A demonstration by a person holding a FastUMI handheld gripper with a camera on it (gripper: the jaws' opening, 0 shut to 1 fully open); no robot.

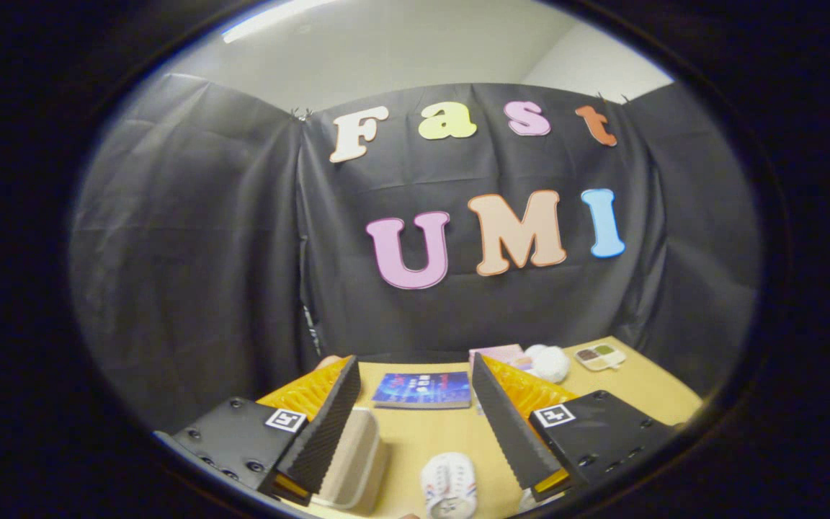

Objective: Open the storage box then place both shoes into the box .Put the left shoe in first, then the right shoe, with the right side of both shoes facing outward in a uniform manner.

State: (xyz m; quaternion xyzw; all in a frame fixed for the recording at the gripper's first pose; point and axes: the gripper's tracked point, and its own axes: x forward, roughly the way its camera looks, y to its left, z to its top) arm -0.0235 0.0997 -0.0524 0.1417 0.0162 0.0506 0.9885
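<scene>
My gripper (415, 371) is held above the wooden table (645, 393), open, with nothing between its two black ribbed fingers (328, 425). Below the gap, a small white shoe (449, 484) with red and blue marks lies on the table. A beige storage box (357, 458) sits just to the left of the shoe, partly hidden behind the left finger. A sliver of something white (530, 499) peeks out under the right finger; I cannot tell what it is.
Beyond the fingers a blue book (424, 390) lies flat. Farther back are a pink item (499, 354), a white fluffy object (550, 363) and a small palette-like tray (600, 356). Black cloth walls close off the table's far side and left.
</scene>
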